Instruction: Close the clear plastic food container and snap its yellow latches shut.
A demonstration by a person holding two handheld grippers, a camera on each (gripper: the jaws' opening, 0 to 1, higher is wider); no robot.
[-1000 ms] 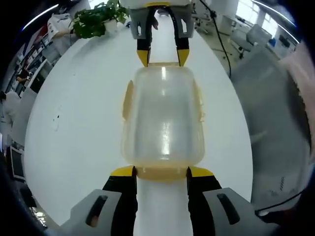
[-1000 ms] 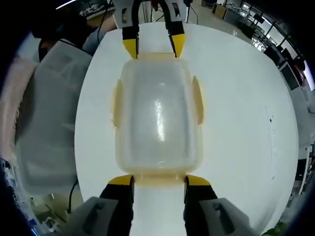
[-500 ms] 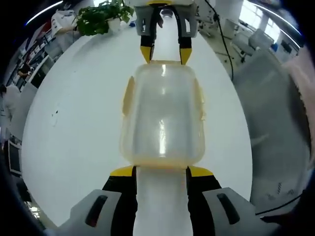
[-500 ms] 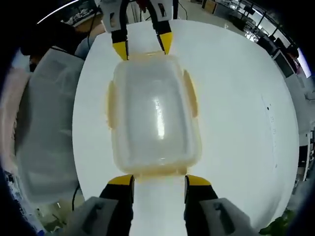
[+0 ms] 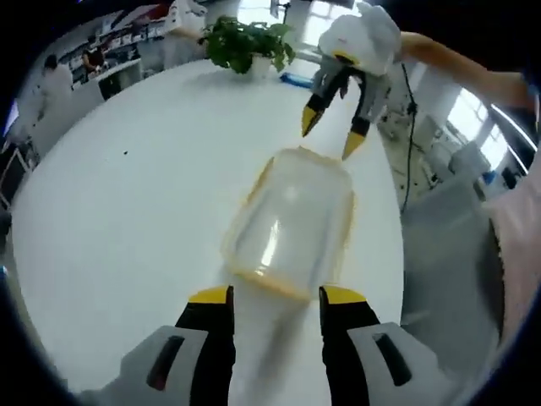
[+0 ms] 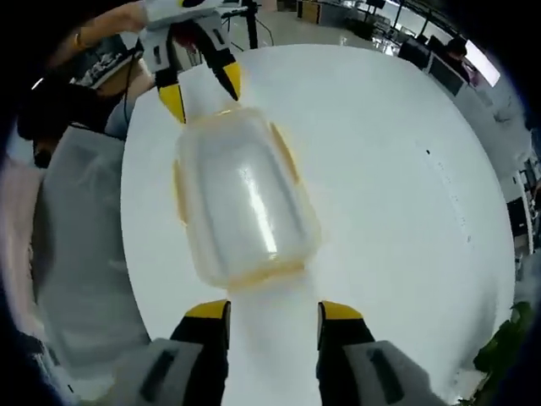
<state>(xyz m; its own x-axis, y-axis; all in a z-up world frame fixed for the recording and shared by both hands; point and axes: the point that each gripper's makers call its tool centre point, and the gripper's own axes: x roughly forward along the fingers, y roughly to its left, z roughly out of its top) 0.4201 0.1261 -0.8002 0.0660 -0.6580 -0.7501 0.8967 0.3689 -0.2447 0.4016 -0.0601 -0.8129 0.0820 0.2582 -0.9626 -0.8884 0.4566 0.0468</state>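
Left gripper view: left claw [image 5: 276,294] at bottom, yellow-tipped jaws spread wide, nothing between them but white tabletop [image 5: 118,211]. Just ahead of the tips lies the clear plastic container [image 5: 292,222], lid on, lying at a slant across the view. Near end shows a yellow latch strip [image 5: 266,282]; whether it is snapped down cannot be told. Beyond the far end hangs the right claw [image 5: 331,138], jaws apart, tips just off the container's edge, apart from it. Farther back: potted plant [image 5: 247,42] at the tabletop's far rim, a person's bare forearm [image 5: 461,65] behind the right claw, people standing at benches in the distance.

Right gripper view: right claw [image 6: 275,310] at bottom, jaws wide, holding nothing. Container [image 6: 239,197] ahead, not touching the tips. This side shows what the other does not: yellow side latches [image 6: 283,150] along both long edges, lying close to the walls. Left claw [image 6: 200,88] at the far end, jaws open, tips at the container's edge. A small dark speck [image 6: 428,153] marks the tabletop [image 6: 380,186].

Container body cloudy-clear, glare streak along the lid. No readable writing on it.
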